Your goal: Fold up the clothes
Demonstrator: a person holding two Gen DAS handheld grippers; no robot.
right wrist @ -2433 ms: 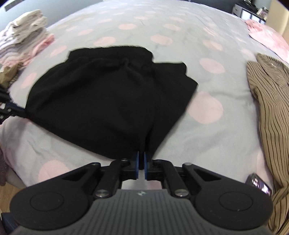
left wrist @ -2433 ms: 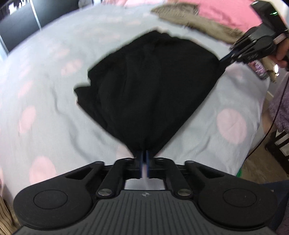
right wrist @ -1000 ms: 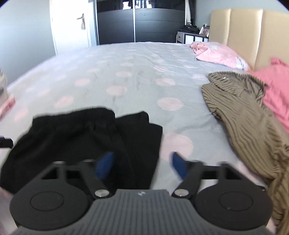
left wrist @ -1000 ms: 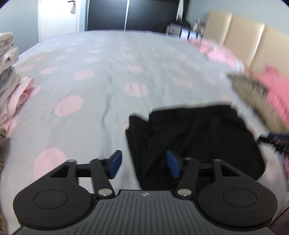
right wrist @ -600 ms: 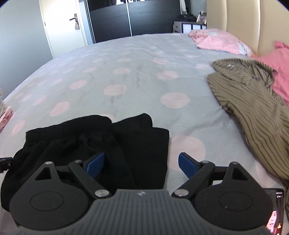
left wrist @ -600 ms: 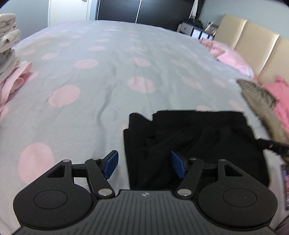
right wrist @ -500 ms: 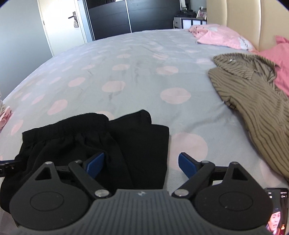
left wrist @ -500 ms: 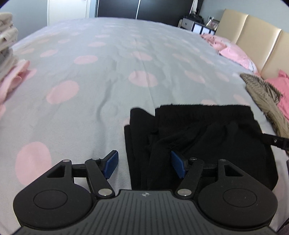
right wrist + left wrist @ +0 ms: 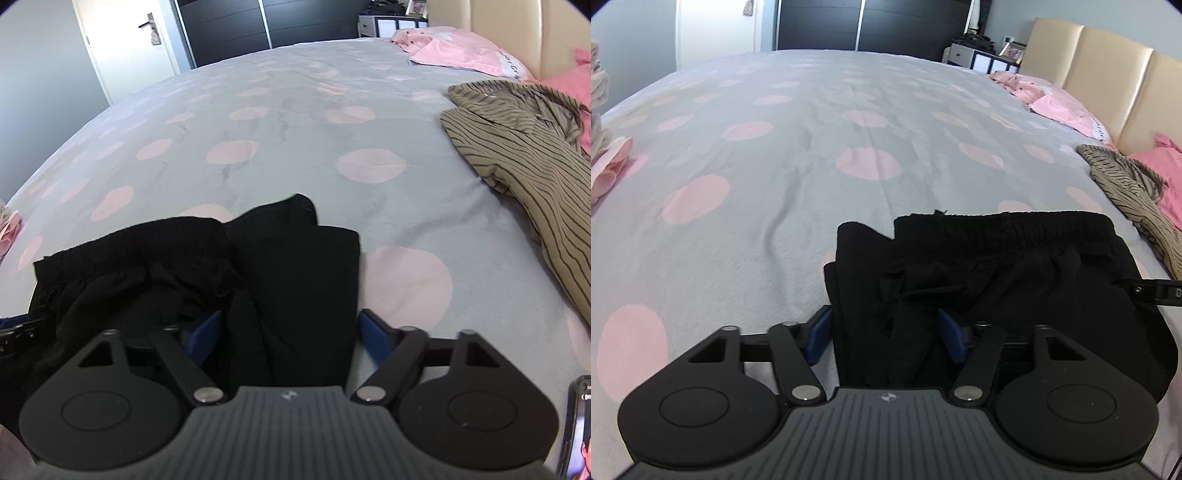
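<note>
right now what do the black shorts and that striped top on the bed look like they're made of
Black shorts: a thin, matte woven or knit fabric, likely cotton or synthetic; it creases softly and has a gathered elastic waistband.
Striped top: a light, drapey olive-tan cloth with dark thin stripes, lying in loose rumples; the fibre cannot be told.

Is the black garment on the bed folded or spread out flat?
Folded, loosely: the black garment lies doubled on the bed, its waistband over another layer, rumpled.

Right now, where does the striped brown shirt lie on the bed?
The striped brown shirt lies at the right side of the bed, near the headboard, beside a pink garment and apart from the black shorts, which lie nearer the cameras.
</note>
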